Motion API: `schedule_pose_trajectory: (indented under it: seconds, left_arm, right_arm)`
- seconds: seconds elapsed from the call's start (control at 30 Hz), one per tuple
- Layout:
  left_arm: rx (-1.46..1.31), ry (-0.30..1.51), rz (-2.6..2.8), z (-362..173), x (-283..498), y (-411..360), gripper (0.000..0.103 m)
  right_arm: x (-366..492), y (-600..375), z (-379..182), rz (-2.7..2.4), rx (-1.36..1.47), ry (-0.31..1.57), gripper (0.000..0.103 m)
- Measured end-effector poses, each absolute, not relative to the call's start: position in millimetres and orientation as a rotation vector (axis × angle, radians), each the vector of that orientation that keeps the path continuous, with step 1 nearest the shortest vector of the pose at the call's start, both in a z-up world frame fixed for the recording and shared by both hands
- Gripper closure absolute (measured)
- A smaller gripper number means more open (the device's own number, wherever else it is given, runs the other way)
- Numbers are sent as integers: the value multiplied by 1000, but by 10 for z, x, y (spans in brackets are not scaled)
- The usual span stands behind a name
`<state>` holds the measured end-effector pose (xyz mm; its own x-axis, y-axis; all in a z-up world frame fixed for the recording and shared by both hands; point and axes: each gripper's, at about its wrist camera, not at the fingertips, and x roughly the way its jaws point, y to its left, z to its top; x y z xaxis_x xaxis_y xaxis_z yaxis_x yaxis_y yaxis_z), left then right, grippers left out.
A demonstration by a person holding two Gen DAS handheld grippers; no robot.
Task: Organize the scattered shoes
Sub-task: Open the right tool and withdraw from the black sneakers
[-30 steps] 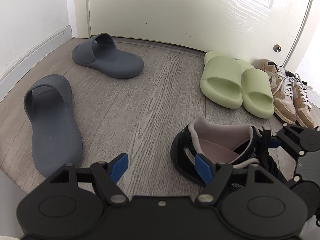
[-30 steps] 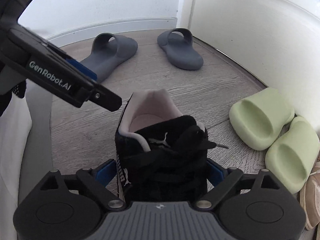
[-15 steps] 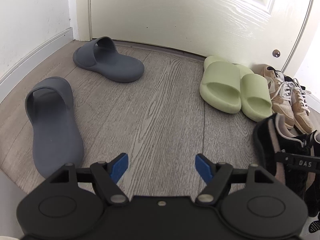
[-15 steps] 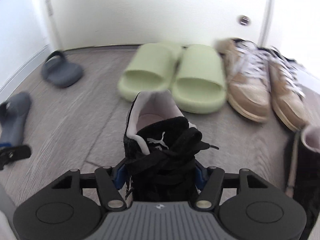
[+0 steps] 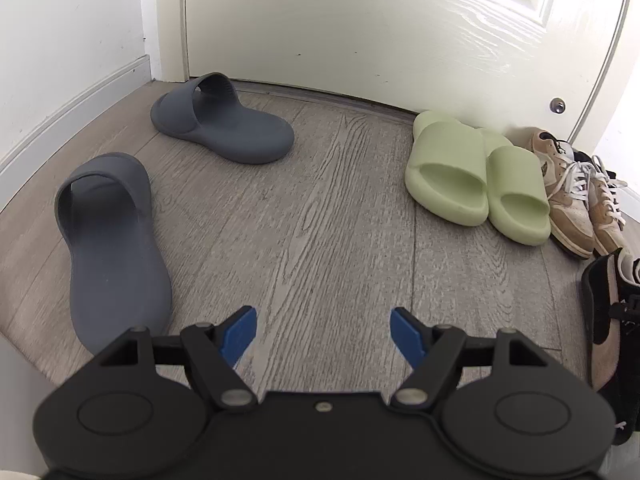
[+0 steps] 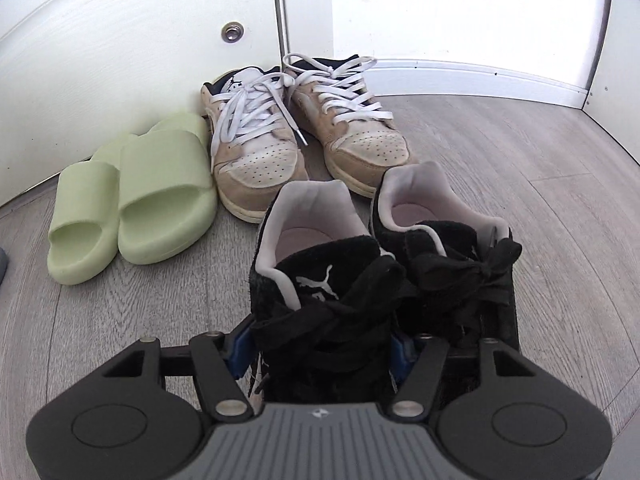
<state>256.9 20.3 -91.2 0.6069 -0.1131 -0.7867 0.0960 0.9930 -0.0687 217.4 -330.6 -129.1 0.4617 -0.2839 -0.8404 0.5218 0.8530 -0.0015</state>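
Right wrist view showed the right gripper (image 6: 320, 350) clamped round a black sneaker (image 6: 320, 280), beside its mate (image 6: 448, 264) by the tan pair (image 6: 304, 140), where loose laces might snag on release, while the left gripper (image 5: 323, 332) hung wide open, empty

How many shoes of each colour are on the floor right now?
Grey slides: 2
Green slides: 2
Tan sneakers: 2
Black sneakers: 2, one gripped in the right gripper, the other beside it
Total: 8
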Motion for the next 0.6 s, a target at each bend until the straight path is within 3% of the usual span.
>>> schedule_pose_trajectory:
  seconds: [0.17,0.4,0.6]
  left_arm:
    - [-37,906,-111,-910,2575,231,29]
    - [-58,906,-70,-915,2603,292,29]
    - [-165,833,7,-765,2584,558,29]
  right_arm:
    - [2217,-3279,-1351,-531,175,996,37]
    - [2186,-3281,-1258,-528,157,980,21]
    - [1976,-3125,-833,-433,145,757,9]
